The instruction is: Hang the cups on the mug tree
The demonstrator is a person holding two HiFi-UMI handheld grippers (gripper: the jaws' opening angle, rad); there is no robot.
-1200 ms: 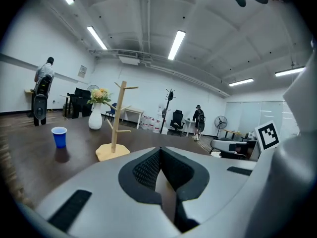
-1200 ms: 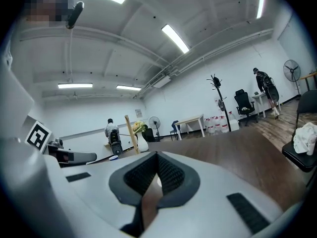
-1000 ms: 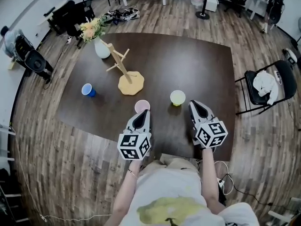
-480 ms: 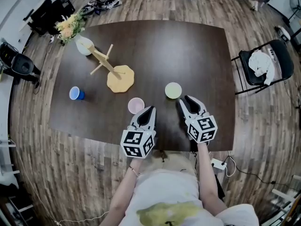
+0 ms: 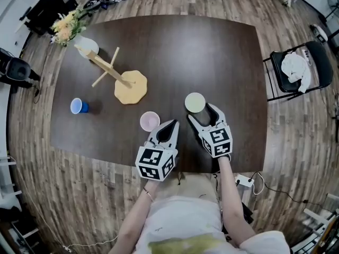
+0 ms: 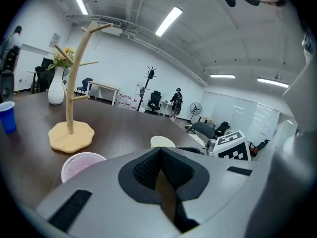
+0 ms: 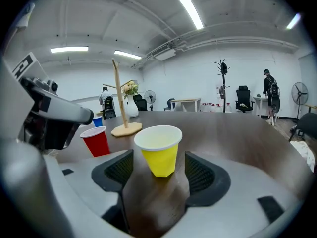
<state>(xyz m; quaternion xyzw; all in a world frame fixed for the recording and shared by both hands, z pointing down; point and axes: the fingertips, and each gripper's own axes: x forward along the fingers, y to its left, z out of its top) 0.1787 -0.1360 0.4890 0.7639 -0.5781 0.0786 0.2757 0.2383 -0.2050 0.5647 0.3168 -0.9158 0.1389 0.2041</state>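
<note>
Head view: right tongs point(image 5: 203, 115) were clenched a second ago and have just been opening, now spread wide. They've also dropped lower and closed in on the yellow cup point(image 5: 195, 102), which stands upright on the surface point(image 5: 212, 52) right at their tips. Right gripper view confirms it: yellow cup point(image 7: 158, 155) framed between the two pads of the right tongs point(image 7: 158, 171), clear of both, nothing gripped yet.

Left tongs point(image 5: 168, 126) are clenched and empty, tips just beside the red cup point(image 5: 150, 121); left gripper view shows the left tongs point(image 6: 161, 170) pressed together with nothing in them. They've crept forward and down a little too.

Blue cup point(image 5: 78, 106) sits well apart on the left. Mug tree point(image 5: 114, 73) is upright beyond the red cup, near the vase point(image 5: 85, 45), with no cup on any peg.

Meaning: this looks like the pre-grasp for the first cup. Next call is likely a small push forward, then a squeeze on the cup wall. Thin cup, so too hard a squeeze may crush it or tip it. None hung so far.
</note>
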